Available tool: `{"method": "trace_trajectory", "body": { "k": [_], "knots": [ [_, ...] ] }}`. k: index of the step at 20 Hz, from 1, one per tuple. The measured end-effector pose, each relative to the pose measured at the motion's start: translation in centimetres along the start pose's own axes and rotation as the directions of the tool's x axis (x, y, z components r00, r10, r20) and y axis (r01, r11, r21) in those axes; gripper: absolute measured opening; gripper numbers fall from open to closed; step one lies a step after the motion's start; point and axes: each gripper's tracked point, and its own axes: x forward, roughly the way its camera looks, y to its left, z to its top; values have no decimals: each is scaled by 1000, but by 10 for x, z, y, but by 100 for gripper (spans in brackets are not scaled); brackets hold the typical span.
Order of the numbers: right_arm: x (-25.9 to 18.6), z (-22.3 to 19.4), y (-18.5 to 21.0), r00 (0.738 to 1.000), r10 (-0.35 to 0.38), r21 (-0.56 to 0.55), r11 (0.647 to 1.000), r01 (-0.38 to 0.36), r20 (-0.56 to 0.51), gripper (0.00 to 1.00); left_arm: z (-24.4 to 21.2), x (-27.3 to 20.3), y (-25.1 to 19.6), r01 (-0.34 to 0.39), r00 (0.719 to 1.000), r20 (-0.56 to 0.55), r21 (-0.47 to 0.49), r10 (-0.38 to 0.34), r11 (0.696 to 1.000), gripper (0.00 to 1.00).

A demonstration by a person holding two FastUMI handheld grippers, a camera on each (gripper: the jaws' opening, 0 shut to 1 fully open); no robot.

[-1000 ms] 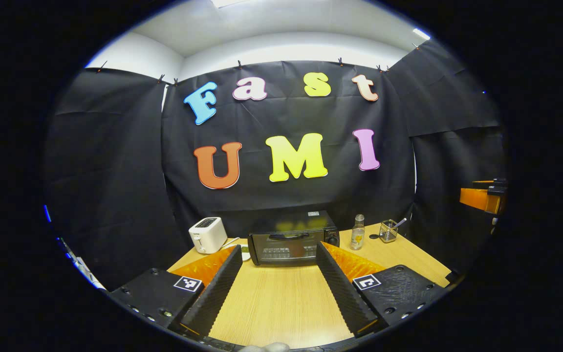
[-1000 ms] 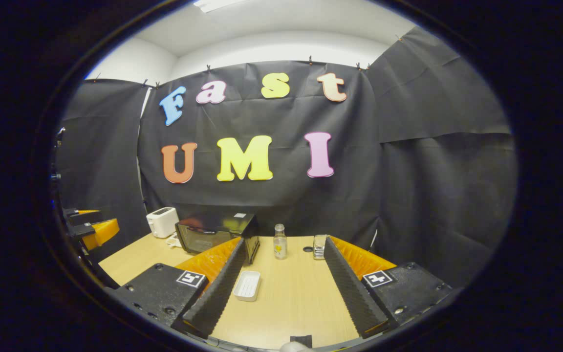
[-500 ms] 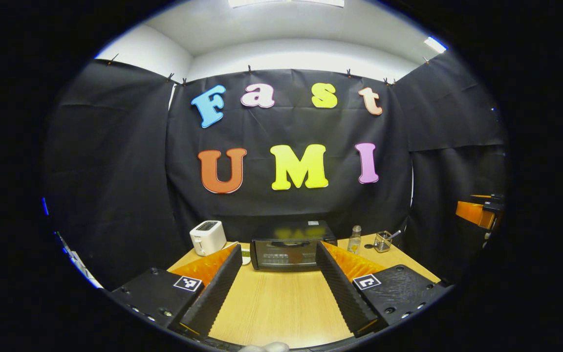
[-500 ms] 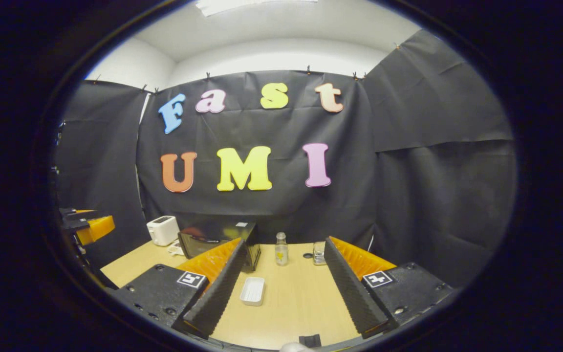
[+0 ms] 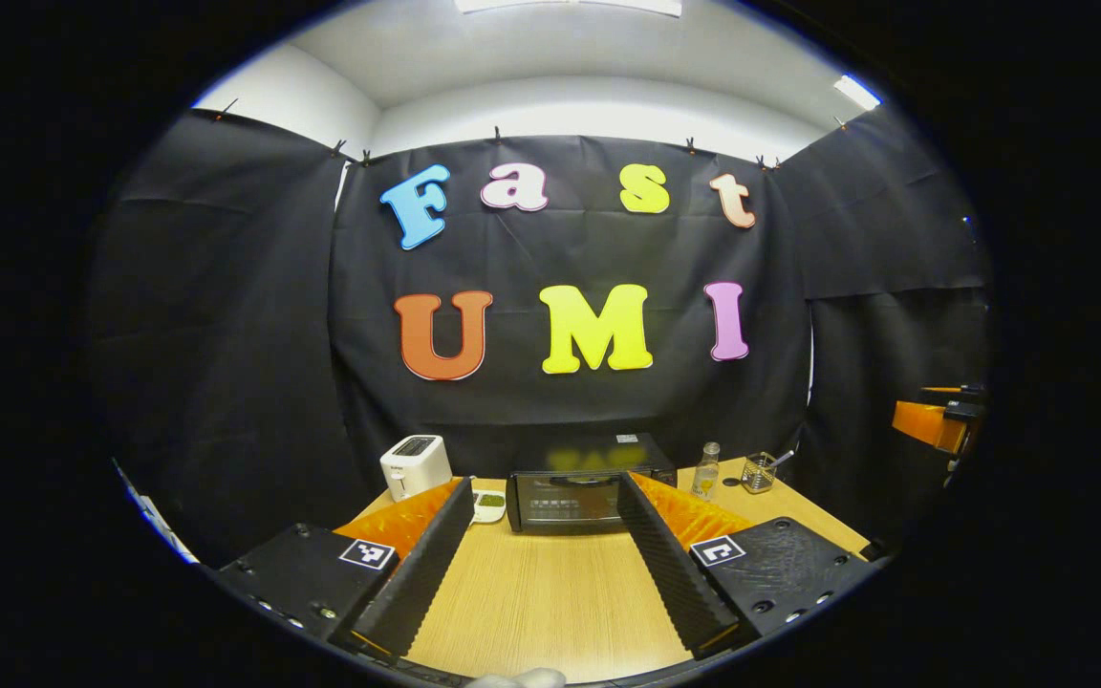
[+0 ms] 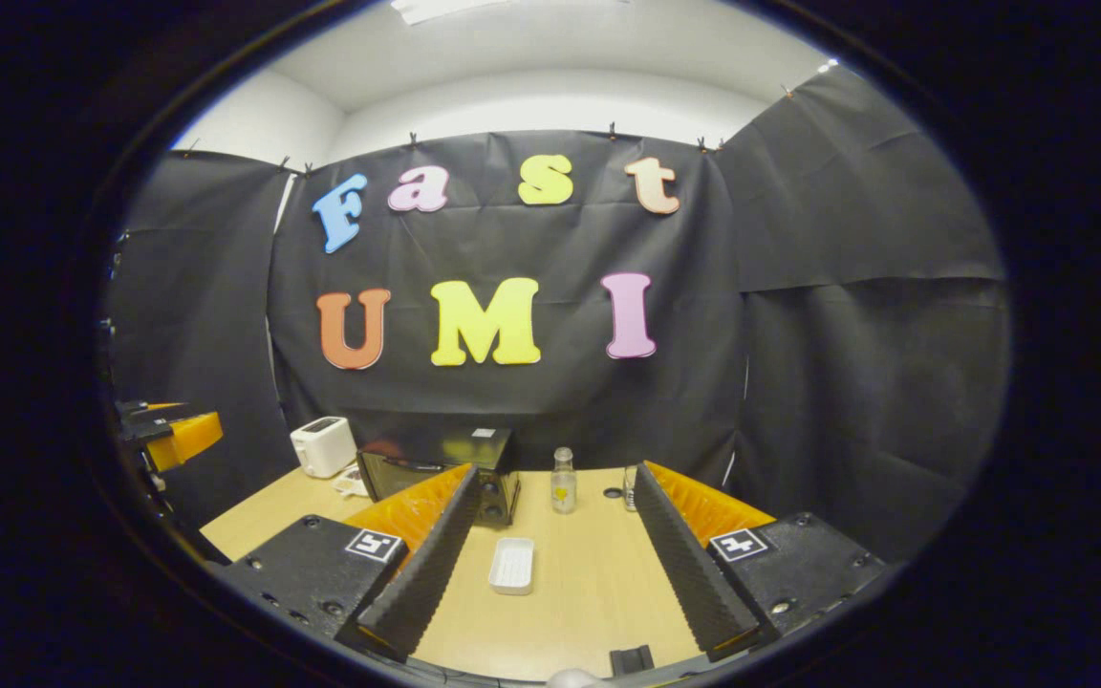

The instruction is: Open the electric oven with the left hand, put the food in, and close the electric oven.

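Observation:
The black electric oven (image 5: 570, 498) stands at the back of the wooden table (image 5: 541, 592) with its glass door shut and the handle along the top edge. My left gripper (image 5: 546, 483) hovers well short of it, open, with nothing between its fingers. A small dish with something green (image 5: 488, 503) lies left of the oven. In the right gripper view the oven (image 6: 421, 468) sits behind my left finger, and a white rectangular tray (image 6: 512, 565) lies on the table between the fingers. My right gripper (image 6: 556, 472) is open and holds nothing.
A white toaster (image 5: 415, 465) stands at the back left. A small clear bottle (image 5: 706, 471) and a wire cup (image 5: 758, 472) stand right of the oven. The other gripper (image 5: 938, 421) shows at the far right, above the table's right edge.
Both grippers have drawn back and risen a little, so the oven looks smaller and lower. The tray sits farther right between the right gripper's fingers. Both remain open.

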Motion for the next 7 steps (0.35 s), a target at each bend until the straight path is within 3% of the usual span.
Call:
{"method": "trace_trajectory", "body": {
  "k": [7],
  "knots": [
    [-8, -5, 14, 1000, -5, -13, 1000, 5, -8, 100, -8, 2, 14, 7, 1000, -6, 6, -7, 1000, 96]
  ]
}}
